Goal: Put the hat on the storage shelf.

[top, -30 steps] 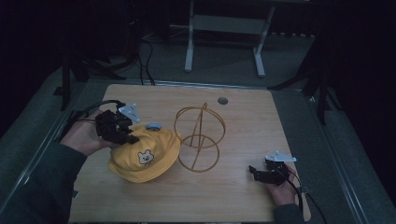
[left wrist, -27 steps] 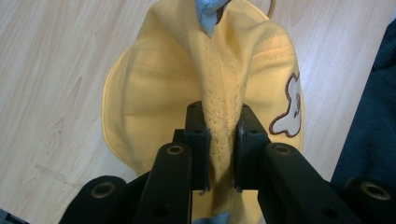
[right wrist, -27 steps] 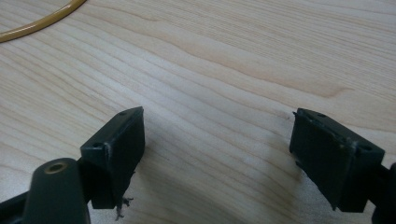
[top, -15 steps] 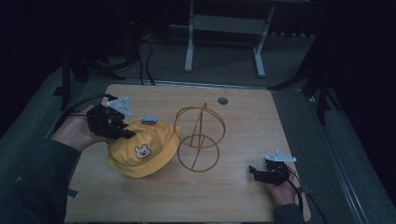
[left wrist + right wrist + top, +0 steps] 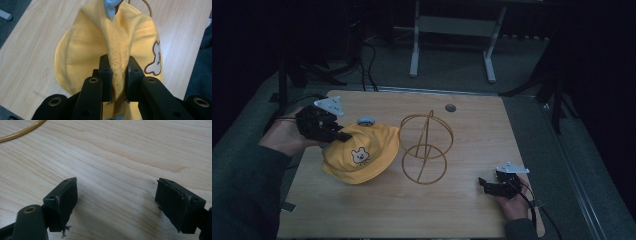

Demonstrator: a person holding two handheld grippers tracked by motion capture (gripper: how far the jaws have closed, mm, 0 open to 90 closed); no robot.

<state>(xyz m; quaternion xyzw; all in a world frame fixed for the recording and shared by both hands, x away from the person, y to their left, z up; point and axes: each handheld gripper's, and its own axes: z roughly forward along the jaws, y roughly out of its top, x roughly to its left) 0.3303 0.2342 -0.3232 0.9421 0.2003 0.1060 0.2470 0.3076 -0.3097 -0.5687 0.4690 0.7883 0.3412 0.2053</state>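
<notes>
From the high view, your left gripper (image 5: 343, 136) was lifting the yellow cloth sun hat with its bear patch (image 5: 360, 154), just left of the gold wire hat stand (image 5: 425, 148) on the wooden worktop (image 5: 472, 135).

In the left gripper view, its fingers (image 5: 104, 72) pinched a fold of hat.

In the right gripper view, your right gripper (image 5: 116, 205) rested with fingers spread, holding nothing. Next, I'd judge, you needed to carry the hat over the stand's top.

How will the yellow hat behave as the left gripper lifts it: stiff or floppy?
Probably floppy: the hat bunches into a narrow fold where the left gripper pinches it. It looks light, thin stitched cloth, so the shut jaws should hold it without slipping. The brim will likely sag and could brush the wire stand beside it.
</notes>
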